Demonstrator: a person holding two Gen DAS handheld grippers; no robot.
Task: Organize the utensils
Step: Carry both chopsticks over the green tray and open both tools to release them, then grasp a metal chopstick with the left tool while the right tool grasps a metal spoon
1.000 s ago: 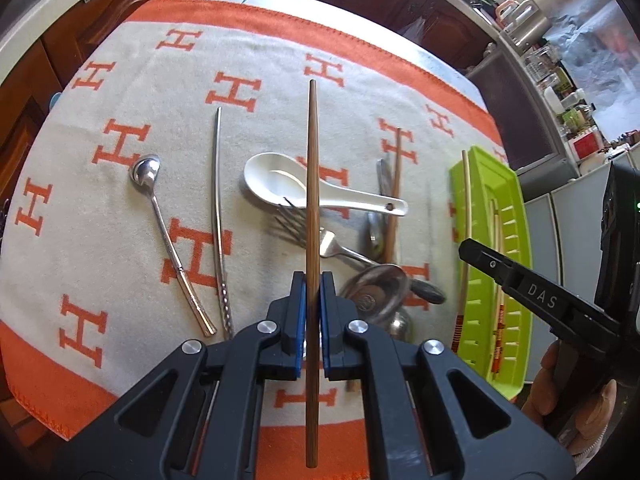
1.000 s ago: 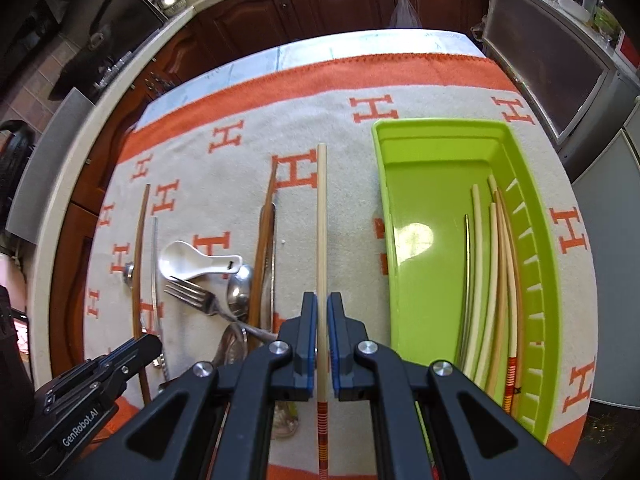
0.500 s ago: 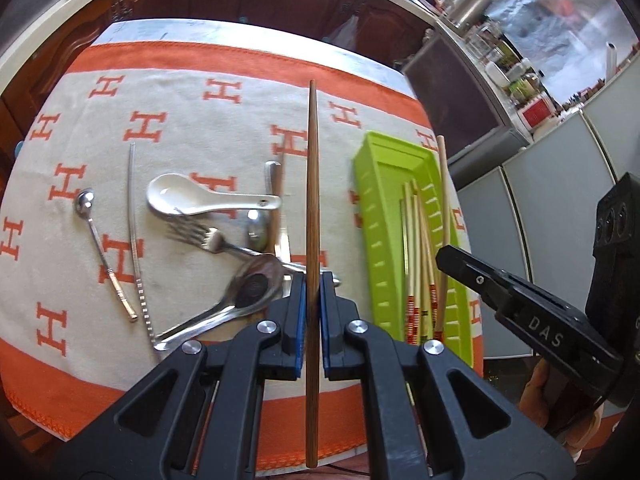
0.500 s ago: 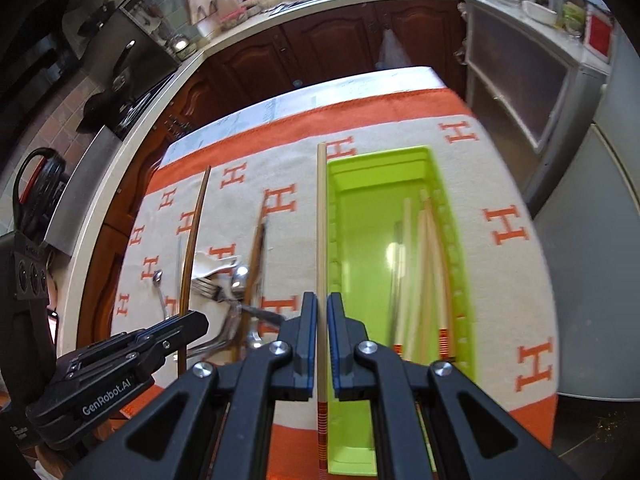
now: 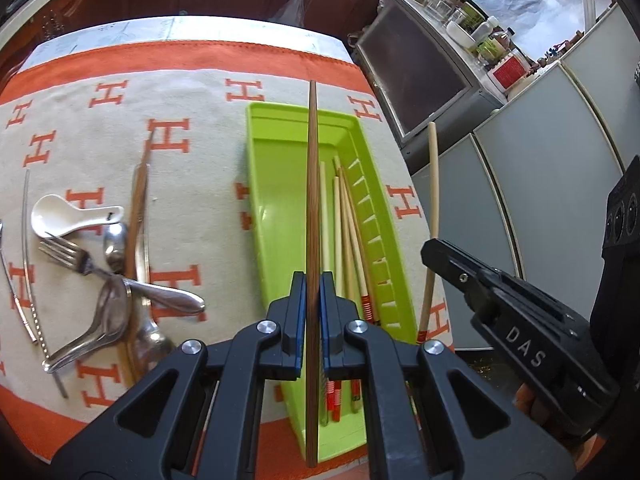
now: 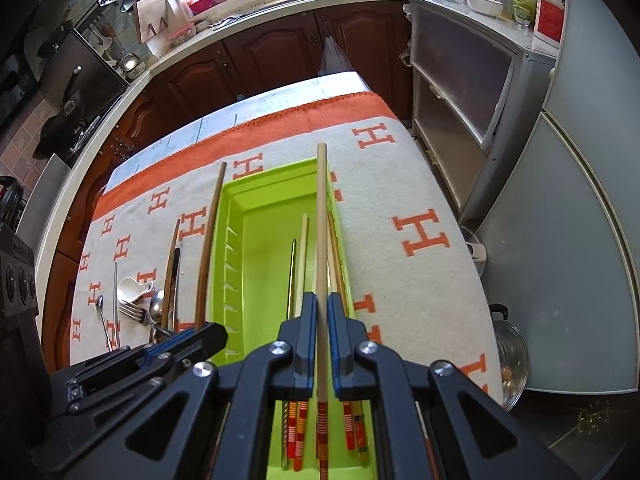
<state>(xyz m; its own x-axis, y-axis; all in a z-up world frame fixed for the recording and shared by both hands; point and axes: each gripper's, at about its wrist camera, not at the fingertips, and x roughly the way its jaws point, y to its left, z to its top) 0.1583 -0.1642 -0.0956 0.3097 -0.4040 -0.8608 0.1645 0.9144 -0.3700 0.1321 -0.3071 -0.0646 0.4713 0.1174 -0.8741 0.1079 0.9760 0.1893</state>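
Observation:
My left gripper (image 5: 312,280) is shut on a dark brown chopstick (image 5: 312,184) and holds it above the green tray (image 5: 276,216). My right gripper (image 6: 322,300) is shut on a pale bamboo chopstick (image 6: 321,216) with red bands, held above the tray's (image 6: 260,248) right side. Several chopsticks (image 5: 346,232) lie in the tray along its right wall, also seen in the right wrist view (image 6: 302,256). The right gripper's body (image 5: 516,320) and its pale chopstick (image 5: 432,200) show at the right of the left wrist view. The brown chopstick (image 6: 210,248) shows left of the tray in the right wrist view.
Left of the tray on the orange-and-cream cloth (image 5: 192,184) lie a white ceramic spoon (image 5: 72,216), a fork (image 5: 72,254), metal spoons (image 5: 104,320), a wooden chopstick (image 5: 138,204) and metal chopsticks (image 5: 28,248). The table edge, grey cabinets (image 6: 560,208) and a pot (image 6: 510,344) are to the right.
Both grippers have moved right with their chopsticks: the left from over the loose utensils to over the tray, the right from left of the tray to its right side.

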